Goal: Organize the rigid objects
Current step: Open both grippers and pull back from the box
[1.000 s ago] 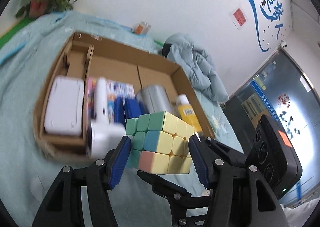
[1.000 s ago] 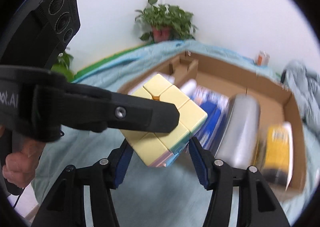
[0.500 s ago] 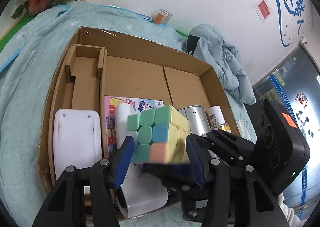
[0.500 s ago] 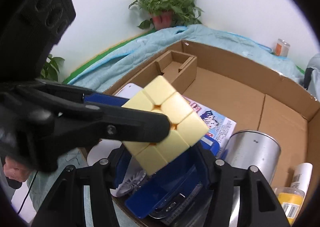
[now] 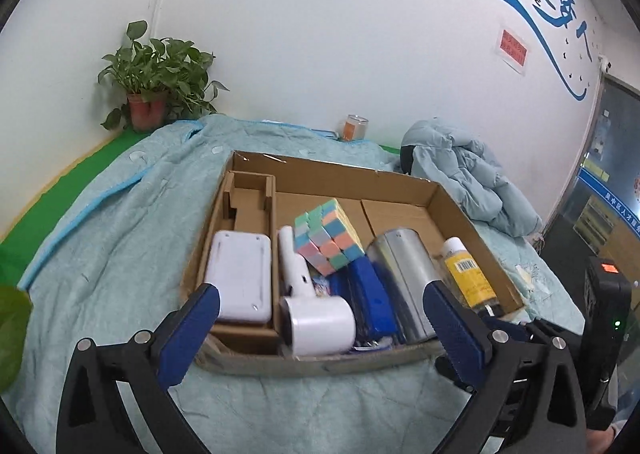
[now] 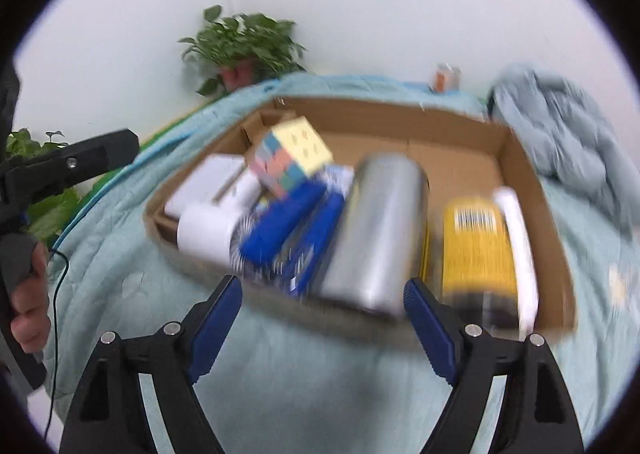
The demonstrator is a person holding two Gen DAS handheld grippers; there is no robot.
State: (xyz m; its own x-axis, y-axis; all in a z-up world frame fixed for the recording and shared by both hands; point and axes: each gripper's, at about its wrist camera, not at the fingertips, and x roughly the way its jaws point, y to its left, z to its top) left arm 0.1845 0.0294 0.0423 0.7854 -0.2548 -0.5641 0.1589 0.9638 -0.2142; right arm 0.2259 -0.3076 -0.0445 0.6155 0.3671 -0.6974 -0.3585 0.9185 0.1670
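A pastel puzzle cube [image 5: 328, 241] [image 6: 291, 161] rests tilted inside the cardboard box [image 5: 452, 201] [image 6: 516, 149], on top of a blue case [image 5: 370, 300] [image 6: 282, 228] and against a white handheld device [image 5: 316, 316] [image 6: 208, 230]. Beside these lie a white flat box [image 5: 239, 278], a silver can [image 5: 404, 278] [image 6: 376, 230] and a yellow-labelled bottle [image 5: 468, 274] [image 6: 480, 250]. My left gripper [image 5: 320, 334] hangs before the box's near wall, jaws opening wide with nothing between them. My right gripper [image 6: 322, 324] is likewise opening and empty. The right wrist view is blurred.
The box sits on a teal quilt [image 5: 120, 221]. A potted plant [image 5: 154, 85] stands in the far corner, an orange jar [image 5: 354, 127] by the wall, and a crumpled light-blue jacket [image 5: 468, 181] to the right. A hand [image 6: 28, 290] grips the left tool's handle.
Both grippers held the cube over the box; both have opened and drawn back toward the near side. The cube now lies inside the box on the other items.
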